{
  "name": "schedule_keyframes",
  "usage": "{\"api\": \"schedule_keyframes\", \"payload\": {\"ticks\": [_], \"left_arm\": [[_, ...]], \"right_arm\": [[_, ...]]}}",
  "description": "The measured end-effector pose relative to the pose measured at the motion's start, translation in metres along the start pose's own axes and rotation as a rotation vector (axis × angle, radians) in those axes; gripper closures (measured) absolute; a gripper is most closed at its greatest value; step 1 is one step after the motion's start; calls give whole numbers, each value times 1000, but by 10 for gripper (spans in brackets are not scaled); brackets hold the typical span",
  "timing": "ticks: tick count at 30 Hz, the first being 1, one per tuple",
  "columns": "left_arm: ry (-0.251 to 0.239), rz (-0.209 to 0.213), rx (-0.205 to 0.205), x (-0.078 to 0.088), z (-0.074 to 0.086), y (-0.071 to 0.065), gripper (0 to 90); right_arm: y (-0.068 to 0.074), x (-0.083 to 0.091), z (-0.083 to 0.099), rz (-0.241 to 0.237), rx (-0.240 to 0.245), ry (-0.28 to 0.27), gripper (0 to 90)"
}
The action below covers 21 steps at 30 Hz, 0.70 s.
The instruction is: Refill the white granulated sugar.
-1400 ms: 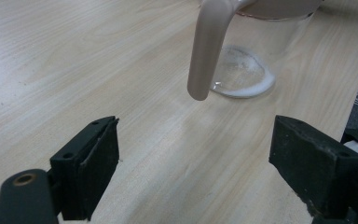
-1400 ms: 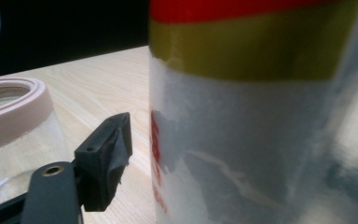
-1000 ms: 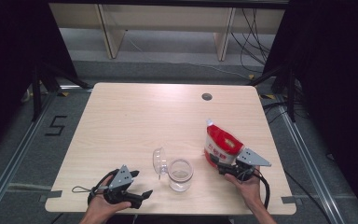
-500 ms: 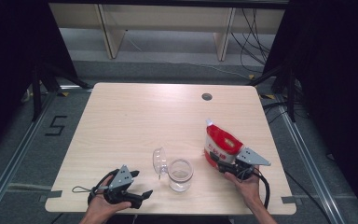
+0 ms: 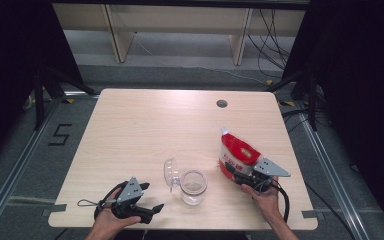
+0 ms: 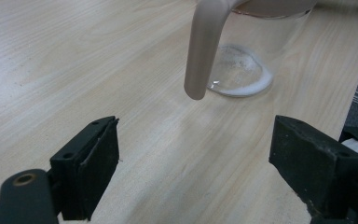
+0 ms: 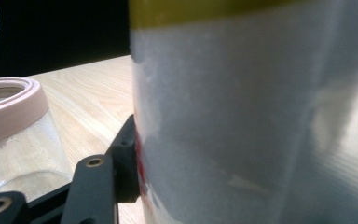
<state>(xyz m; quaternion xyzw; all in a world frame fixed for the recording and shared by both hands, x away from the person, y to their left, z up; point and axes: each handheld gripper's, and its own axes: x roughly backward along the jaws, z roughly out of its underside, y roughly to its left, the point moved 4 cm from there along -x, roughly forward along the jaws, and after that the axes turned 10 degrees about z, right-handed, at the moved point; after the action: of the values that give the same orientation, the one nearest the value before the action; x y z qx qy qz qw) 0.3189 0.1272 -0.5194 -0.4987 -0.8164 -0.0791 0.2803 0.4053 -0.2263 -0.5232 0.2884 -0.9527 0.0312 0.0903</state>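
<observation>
The pouch (image 5: 236, 155) is red and white with a narrow white top, standing upright just right of the jar (image 5: 193, 186) on the tabletop (image 5: 150, 130). In the right gripper view the pouch (image 7: 261, 116) shows as a pale, blurred wall with a yellow band across its top; its edges are cut off and any print is too blurred to read. The right claw (image 5: 236, 171) has just been closing, with the pouch between its jaws. One jaw lies against the pouch's side; the other is hidden behind the pouch, so the grip seems made but is not fully seen.

The jar is clear glass with a pinkish rim (image 7: 9, 109) and a thin white residue on its bottom (image 6: 237, 77). Its open lid (image 5: 170, 172) stands at its left.

The left claw (image 5: 152, 210) rests left of the jar, jaws wide with nothing between them.
</observation>
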Motion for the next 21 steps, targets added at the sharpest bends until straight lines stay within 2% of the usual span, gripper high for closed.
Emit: {"api": "schedule_keyframes", "payload": {"ticks": [1,3,5,6,7,8,12,14,15,16,20,21], "left_arm": [[14,0,-9,1,0,1,154],[-11,6,25,-1,0,-2,154],[-13,3,28,-1,0,-2,154],[-14,2,23,-1,1,-1,154],[6,-5,7,0,1,0,154],[7,-8,9,0,1,0,154],[8,-7,9,0,1,0,154],[7,-4,8,-1,1,0,154],[-9,0,21,-1,1,-2,154],[-7,-1,20,-1,1,-1,154],[-10,5,19,-1,0,-1,154],[-12,4,22,-1,0,-2,154]], "right_arm": [[1,0,0,-6,-3,3,443],[1,1,0,-1,-1,11,443],[2,0,0,-7,-20,5,419],[2,-1,0,-11,-3,-11,409],[2,-1,0,-11,-1,-10,403],[2,0,0,-3,-16,-2,388],[0,-2,-1,-2,-1,-25,377],[0,-2,-1,4,0,-23,390],[-1,-1,0,3,3,-14,406],[0,-1,0,-16,-7,-13,432],[0,-1,0,-17,1,-1,445],[-2,-3,-1,-6,23,-36,445]]}}
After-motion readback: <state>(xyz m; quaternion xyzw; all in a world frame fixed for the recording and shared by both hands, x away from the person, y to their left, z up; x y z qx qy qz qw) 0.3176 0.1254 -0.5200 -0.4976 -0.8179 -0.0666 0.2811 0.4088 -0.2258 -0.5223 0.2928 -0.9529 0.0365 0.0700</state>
